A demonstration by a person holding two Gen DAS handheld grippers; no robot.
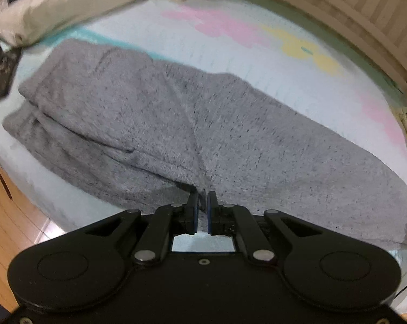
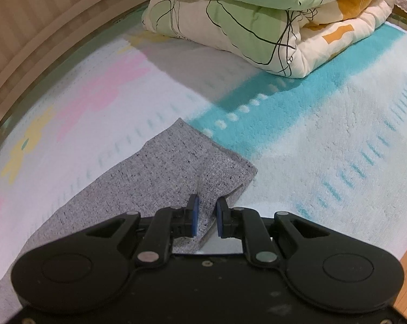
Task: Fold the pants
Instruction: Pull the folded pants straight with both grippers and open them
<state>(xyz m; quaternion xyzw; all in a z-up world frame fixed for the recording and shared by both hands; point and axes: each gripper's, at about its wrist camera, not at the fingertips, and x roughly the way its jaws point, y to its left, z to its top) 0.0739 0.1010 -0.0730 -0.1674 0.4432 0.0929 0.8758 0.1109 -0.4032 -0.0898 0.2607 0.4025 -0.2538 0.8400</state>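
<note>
Pants [image 2: 160,178] cut off at lower-left edge; pillow [image 1: 68,8] blurred, cropped at frame top.

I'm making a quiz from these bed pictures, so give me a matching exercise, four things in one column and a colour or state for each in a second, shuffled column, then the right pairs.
Things:
1. grey pants
2. folded quilt
3. pillow
4. left gripper

Descriptions:
A. cream with green and orange shapes outlined in black
B. plain beige, at the far edge of the bed
C. speckled knit, spread across the pastel bed sheet
D. pinching a ridge of fabric

Pairs: 1-C, 2-A, 3-B, 4-D
</note>
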